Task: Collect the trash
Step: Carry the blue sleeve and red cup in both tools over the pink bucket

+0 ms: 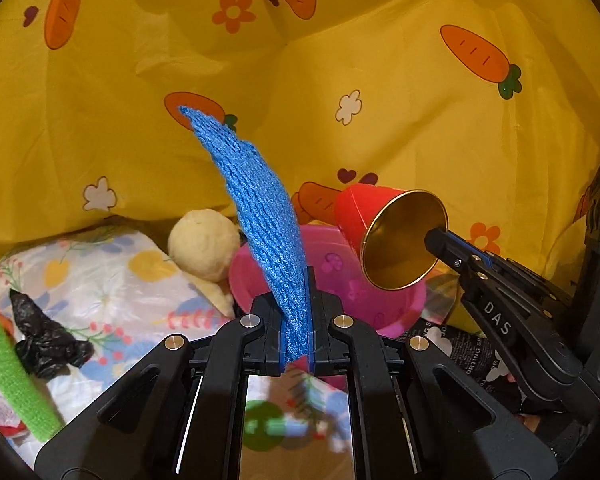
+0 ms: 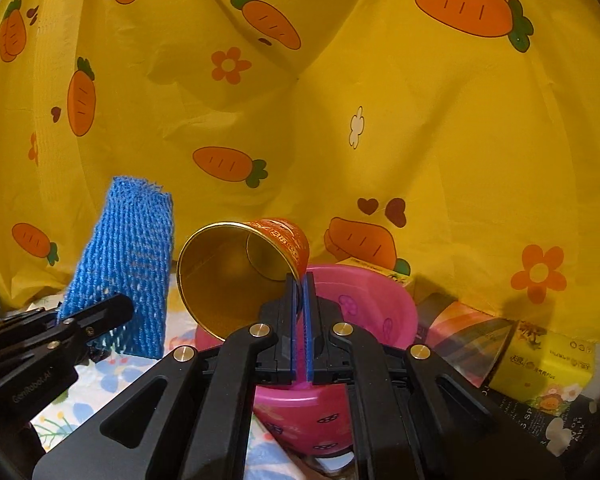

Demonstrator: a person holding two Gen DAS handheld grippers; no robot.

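A pink basin [image 2: 380, 304] sits below both grippers; left gripper [image 1: 296, 312] pinches blue foam net [image 1: 260, 208], right gripper [image 2: 299, 304] pinches a gold-lined red cup [image 2: 236, 276] by its rim.

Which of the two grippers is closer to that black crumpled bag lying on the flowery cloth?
Left. The left gripper, clamping blue foam netting, is beside the black bag; the right gripper, holding the red cup, is beyond the pink basin.

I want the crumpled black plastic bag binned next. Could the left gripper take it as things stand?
Probably not yet. The left gripper is shut on the blue foam net sleeve, so its jaws are occupied. The crumpled black plastic bag lies uncovered on the floral cloth, so access looks free once the sleeve is dropped.
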